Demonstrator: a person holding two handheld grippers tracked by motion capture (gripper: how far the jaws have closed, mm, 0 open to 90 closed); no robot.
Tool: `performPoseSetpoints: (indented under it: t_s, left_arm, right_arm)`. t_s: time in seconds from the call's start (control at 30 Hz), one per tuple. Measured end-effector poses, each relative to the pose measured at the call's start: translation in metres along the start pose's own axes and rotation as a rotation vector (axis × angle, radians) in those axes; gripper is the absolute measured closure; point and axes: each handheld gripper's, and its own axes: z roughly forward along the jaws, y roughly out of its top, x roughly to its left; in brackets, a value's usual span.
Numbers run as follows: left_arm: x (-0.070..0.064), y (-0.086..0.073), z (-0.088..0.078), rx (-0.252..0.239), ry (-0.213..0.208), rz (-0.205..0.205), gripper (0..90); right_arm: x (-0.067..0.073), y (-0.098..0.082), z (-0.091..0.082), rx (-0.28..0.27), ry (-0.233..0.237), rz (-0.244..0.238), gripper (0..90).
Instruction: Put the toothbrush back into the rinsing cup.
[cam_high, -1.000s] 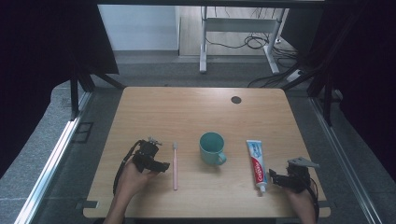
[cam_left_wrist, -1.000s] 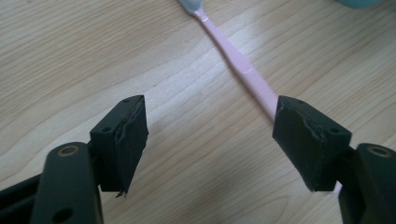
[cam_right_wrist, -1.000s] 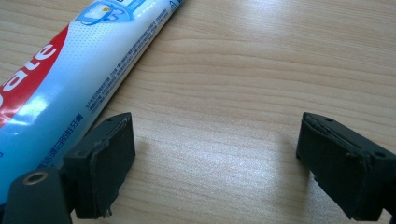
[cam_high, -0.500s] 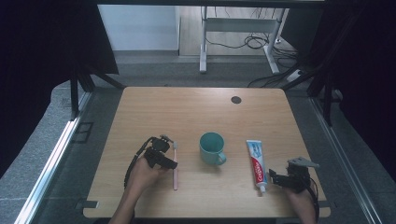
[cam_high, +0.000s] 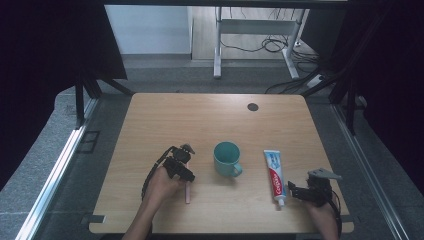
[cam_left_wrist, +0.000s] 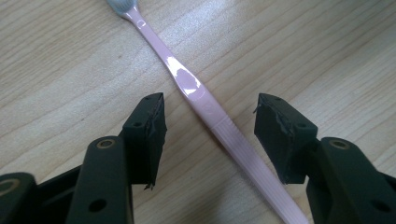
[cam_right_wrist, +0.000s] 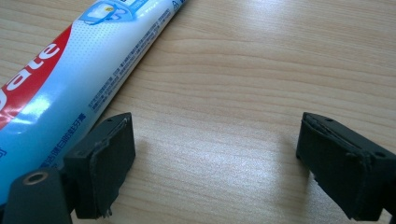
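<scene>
Black pads (cam_left_wrist: 148, 135) of left gripper (cam_left_wrist: 210, 135) are spread, straddling the pink toothbrush (cam_left_wrist: 205, 109) handle, not touching it. Toothbrush lies flat on the wood table (cam_high: 200, 120), left of the teal mug (cam_high: 227, 158). Suggest: drop lower, square pads to the handle, close on the ribbed section. Right gripper (cam_right_wrist: 215, 158) gapes empty just beside the toothpaste tube (cam_right_wrist: 65, 88), near right.

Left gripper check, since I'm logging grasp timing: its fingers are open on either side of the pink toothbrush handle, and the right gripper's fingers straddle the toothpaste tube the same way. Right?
Only the first half holds. The left gripper is open around the pink toothbrush, but the right gripper view shows the right gripper open over bare table, with the toothpaste tube outside its fingers, beside one of them.
</scene>
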Motion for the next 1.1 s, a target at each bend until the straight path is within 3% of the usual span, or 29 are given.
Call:
performPoseSetpoints:
  t_s: [0.27, 0.63, 1.1]
  left_arm:
    - [-0.0057, 0.0053, 0.0048, 0.045, 0.020, 0.026, 51.7]
    - [-0.0073, 0.0047, 0.0046, 0.062, 0.068, 0.054, 64.0]
    - [-0.0023, 0.0054, 0.0033, 0.095, 0.071, 0.059, 77.8]
  right_arm:
    - [0.0000, 0.0000, 0.0001, 0.000, 0.002, -0.002, 11.3]
    - [0.0000, 0.0001, 0.0002, -0.001, 0.005, -0.006, 11.3]
    - [0.0000, 0.0001, 0.0003, -0.001, 0.006, -0.007, 11.3]
